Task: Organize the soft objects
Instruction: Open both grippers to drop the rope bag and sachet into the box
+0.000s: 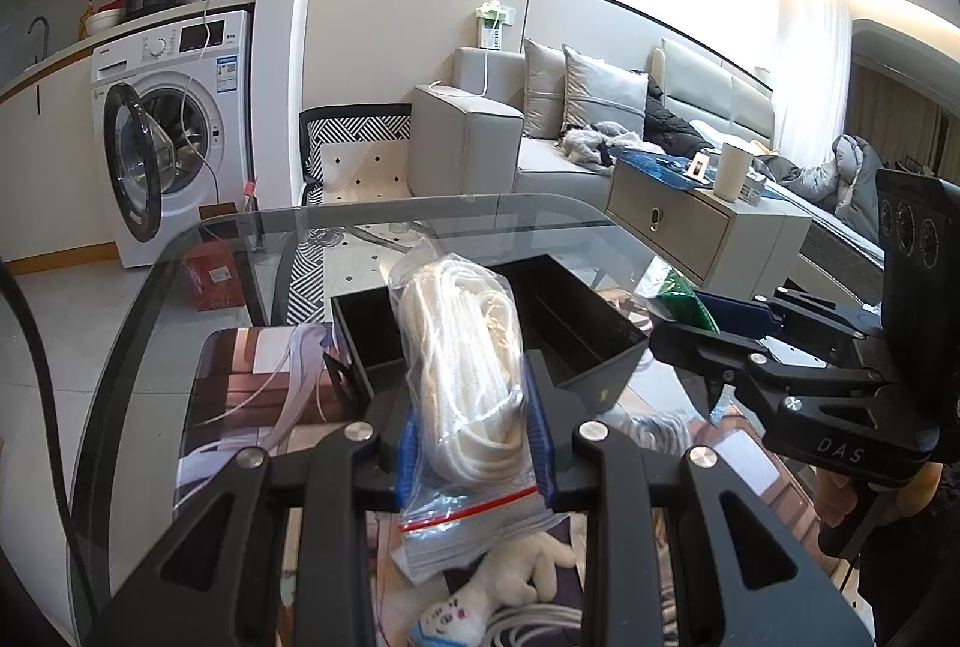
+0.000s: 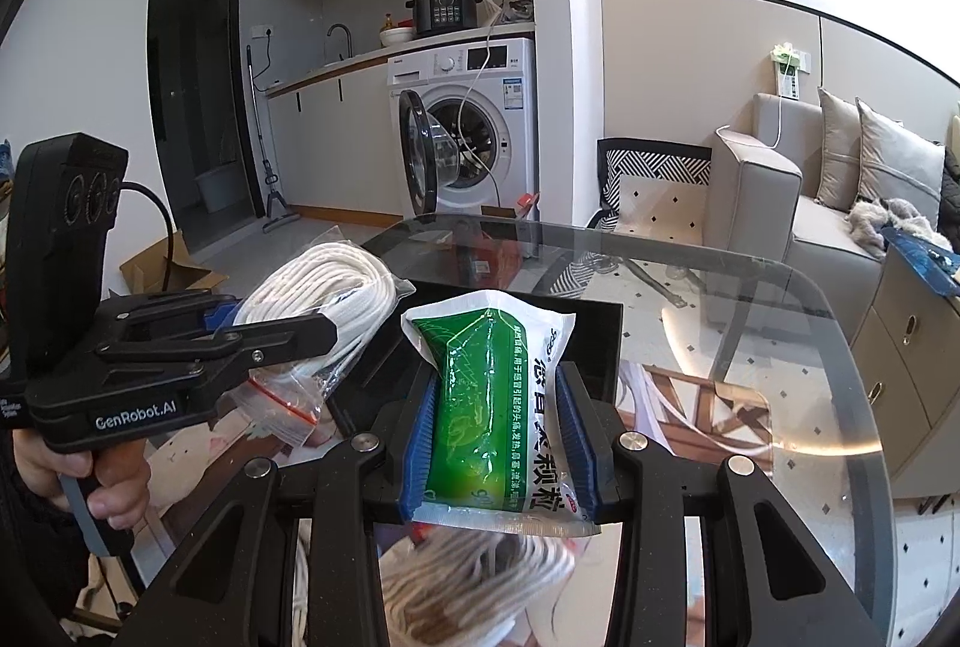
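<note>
1. Pinching a zip bag of white rope (image 1: 462, 377) near its sealed end, the left gripper (image 1: 474, 443) held it above the glass desk (image 1: 180, 251); light and floppy, it sagged.
2. Clamped at mid-body in the right gripper (image 2: 498, 437), the green sachet (image 2: 486, 395) looked slick and squashy.
3. Beyond both, toward the desk's far edge, sat the black box (image 1: 576, 317), seemingly their destination.

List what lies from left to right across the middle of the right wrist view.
Left gripper shut on bag of white rope → green packet in the right gripper, over the black box → glass table → grey sofa.
</note>
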